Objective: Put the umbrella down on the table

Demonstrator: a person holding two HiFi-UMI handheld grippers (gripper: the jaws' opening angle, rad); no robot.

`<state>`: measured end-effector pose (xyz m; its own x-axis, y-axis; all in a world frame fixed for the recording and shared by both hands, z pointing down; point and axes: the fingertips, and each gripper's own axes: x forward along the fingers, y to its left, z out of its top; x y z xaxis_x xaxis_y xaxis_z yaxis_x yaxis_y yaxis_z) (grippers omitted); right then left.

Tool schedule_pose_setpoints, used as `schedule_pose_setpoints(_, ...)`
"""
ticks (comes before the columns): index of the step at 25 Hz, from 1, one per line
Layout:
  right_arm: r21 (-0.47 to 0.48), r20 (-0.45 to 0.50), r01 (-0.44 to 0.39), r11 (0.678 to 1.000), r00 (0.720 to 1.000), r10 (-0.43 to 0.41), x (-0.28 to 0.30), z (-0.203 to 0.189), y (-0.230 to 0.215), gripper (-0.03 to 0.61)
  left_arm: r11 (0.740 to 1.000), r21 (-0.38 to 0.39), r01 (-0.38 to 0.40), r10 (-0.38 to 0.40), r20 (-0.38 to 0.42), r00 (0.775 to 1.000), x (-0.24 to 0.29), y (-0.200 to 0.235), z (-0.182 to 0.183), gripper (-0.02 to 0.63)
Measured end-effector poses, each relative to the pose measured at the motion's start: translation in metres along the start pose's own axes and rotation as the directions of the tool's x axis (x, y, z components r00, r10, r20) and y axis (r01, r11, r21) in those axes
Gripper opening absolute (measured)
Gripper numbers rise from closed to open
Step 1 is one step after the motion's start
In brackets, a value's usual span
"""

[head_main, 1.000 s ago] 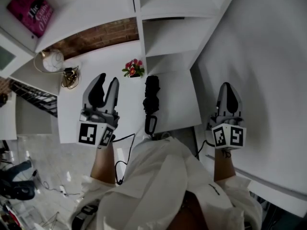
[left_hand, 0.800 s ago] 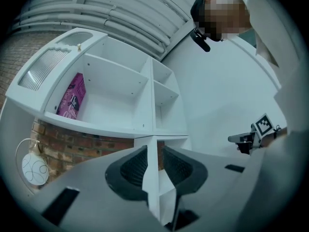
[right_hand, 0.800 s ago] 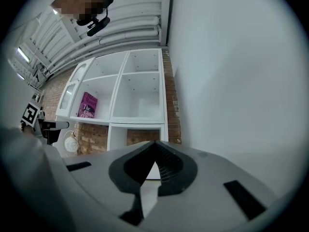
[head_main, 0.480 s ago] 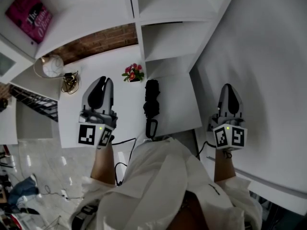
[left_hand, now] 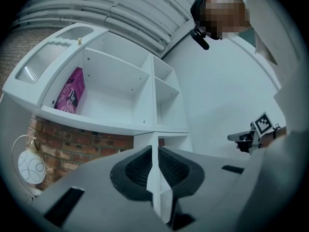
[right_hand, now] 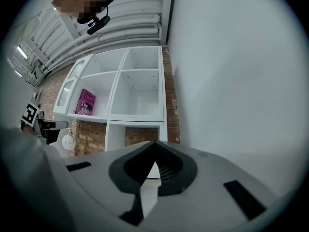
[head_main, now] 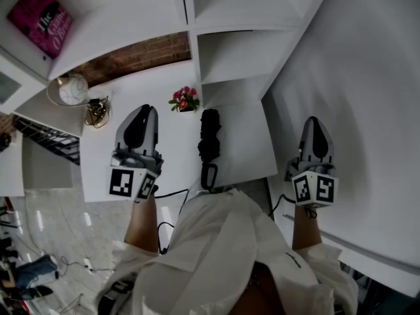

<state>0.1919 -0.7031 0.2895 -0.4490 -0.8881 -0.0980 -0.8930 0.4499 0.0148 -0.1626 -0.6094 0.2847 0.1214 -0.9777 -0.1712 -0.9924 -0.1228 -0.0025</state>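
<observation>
The black folded umbrella [head_main: 209,136] lies flat on the white table [head_main: 246,149], its wrist loop hanging over the near edge. My left gripper [head_main: 143,109] hovers over the table left of the umbrella, apart from it, its jaws shut with nothing between them [left_hand: 154,151]. My right gripper [head_main: 314,119] is held right of the table in front of the white wall, also shut and empty [right_hand: 153,146]. Neither gripper touches the umbrella.
A small pot of red flowers [head_main: 184,98] stands just behind the umbrella. A round white lamp [head_main: 71,89] and a gold ornament [head_main: 96,109] sit at the table's far left. White shelves [head_main: 190,18] with a pink book [head_main: 41,17] rise behind.
The left gripper's jaws have closed from open to shut, empty. The umbrella stays on the table and the right gripper has not moved.
</observation>
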Motion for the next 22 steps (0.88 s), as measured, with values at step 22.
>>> schedule_pose_setpoints(22, -0.010, -0.015, -0.002, 1.000, 1.000, 0.002, 0.0013, -0.0059, 0.0057, 0.018, 0.999, -0.047, -0.009, 0.008, -0.007, 1.000, -0.0027, -0.0005, -0.0080, 0.057)
